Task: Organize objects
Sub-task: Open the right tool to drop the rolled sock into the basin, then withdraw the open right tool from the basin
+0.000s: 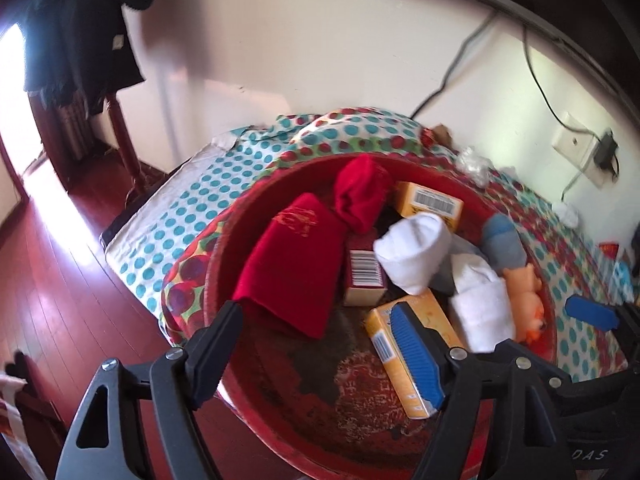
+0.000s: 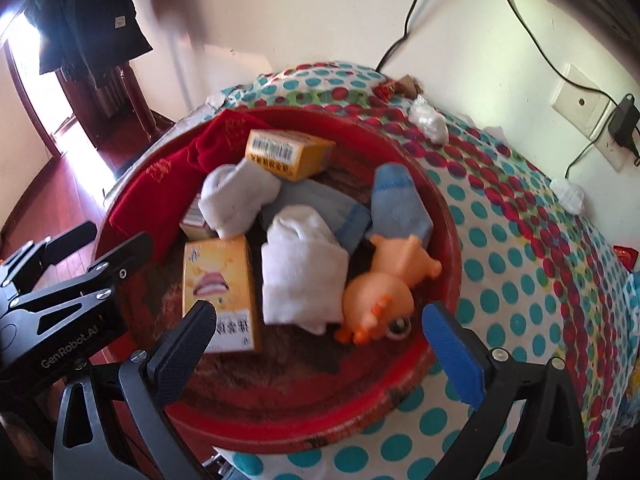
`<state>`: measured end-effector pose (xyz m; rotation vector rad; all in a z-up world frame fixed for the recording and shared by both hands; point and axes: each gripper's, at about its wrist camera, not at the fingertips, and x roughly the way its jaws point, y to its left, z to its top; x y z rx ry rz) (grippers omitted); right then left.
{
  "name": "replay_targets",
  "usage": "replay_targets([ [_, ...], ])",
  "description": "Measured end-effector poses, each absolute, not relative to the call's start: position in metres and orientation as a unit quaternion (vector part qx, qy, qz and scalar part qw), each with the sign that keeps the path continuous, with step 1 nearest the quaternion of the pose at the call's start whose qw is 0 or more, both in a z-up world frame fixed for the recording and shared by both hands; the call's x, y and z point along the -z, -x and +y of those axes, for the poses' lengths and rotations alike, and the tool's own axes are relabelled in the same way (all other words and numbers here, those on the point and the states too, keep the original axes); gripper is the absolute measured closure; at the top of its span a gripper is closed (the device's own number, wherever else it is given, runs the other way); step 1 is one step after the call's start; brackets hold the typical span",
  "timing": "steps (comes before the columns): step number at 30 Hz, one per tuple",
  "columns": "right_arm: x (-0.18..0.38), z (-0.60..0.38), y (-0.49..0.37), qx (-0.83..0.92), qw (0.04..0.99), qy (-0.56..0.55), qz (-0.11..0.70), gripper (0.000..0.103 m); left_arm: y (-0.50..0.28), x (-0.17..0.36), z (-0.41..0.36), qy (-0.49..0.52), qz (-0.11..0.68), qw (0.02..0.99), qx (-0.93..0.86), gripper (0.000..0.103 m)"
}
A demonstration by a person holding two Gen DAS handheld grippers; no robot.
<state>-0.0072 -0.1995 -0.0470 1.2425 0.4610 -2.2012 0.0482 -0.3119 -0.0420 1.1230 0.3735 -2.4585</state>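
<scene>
A round red basin (image 1: 280, 412) (image 2: 280, 424) sits on a dotted cloth and holds red cloth pouches (image 1: 296, 264) (image 2: 160, 184), white socks (image 1: 412, 252) (image 2: 300, 276), blue-grey socks (image 1: 502, 244) (image 2: 400, 200), yellow boxes (image 1: 404, 356) (image 2: 220, 280), a small red box (image 1: 364, 268) and an orange toy pig (image 1: 528, 304) (image 2: 380, 292). My left gripper (image 1: 324, 344) is open and empty above the basin's near left side. My right gripper (image 2: 320, 348) is open and empty above the basin's near rim, just short of the white sock and pig. The left gripper also shows in the right wrist view (image 2: 92, 248).
The dotted cloth (image 2: 520, 280) covers a surface against a white wall. Crumpled white wrappers (image 2: 428, 120) lie on it near the wall. A wall socket with a charger (image 2: 620, 128) and cables is at right. Red wooden floor (image 1: 60, 300) and a post with dark clothes (image 1: 80, 40) are at left.
</scene>
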Motion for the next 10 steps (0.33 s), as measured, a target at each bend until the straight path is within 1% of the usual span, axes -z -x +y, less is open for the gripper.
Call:
replay_targets([
  [4, 0.049, -0.191, 0.005, 0.823, 0.269, -0.465, 0.182, 0.0, -0.044, 0.04, -0.294, -0.405, 0.089, 0.207, 0.886, 0.025],
  [10, 0.048, -0.181, 0.005, 0.826, 0.257, -0.466, 0.188, 0.0, -0.038, 0.043, -0.284, -0.415, 0.071, 0.202, 0.884, 0.025],
])
